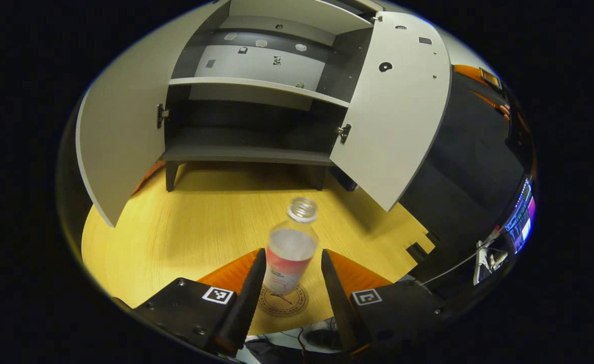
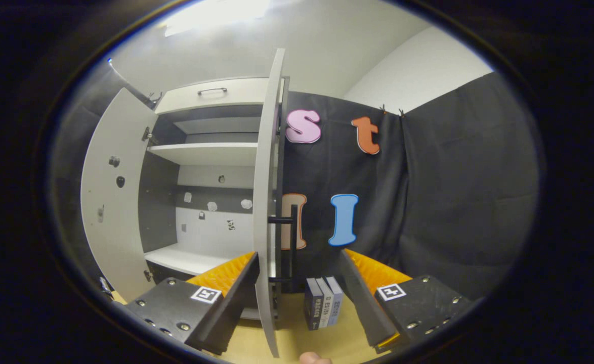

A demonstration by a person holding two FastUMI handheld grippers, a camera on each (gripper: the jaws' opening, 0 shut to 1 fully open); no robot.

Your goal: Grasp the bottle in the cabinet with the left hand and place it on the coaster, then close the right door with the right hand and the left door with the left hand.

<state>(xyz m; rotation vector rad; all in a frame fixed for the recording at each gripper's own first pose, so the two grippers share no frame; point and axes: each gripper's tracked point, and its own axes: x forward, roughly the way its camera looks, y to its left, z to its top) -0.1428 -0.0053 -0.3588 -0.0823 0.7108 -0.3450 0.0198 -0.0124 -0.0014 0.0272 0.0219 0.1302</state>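
**Left hand-held gripper spread around the bottle on the coaster**

Left hand-held gripper (image 1: 289,283) stands with its two fingers spread wide, one to each side of the clear plastic bottle with a pink label and no cap (image 1: 292,247); a gap shows between each finger and the bottle, so it is released rather than clenched. The bottle stands upright on the round brown coaster (image 1: 283,302), which lies on the yellow wood-grain surface (image 1: 185,227) between the fingertips. Beyond it stands the grey cabinet (image 1: 256,86), with its left door (image 1: 120,136) and right door (image 1: 393,116) both swung out.

In the right gripper view, the right hand-held gripper (image 2: 299,290) is likewise spread and grasping nothing. The edge of the right door (image 2: 266,202) runs upright between its fingers, nearer the left finger, with the door's dark bar handle (image 2: 289,247) just beside it. Three small upright books (image 2: 323,302) stand on the surface between the fingers, beyond the door.
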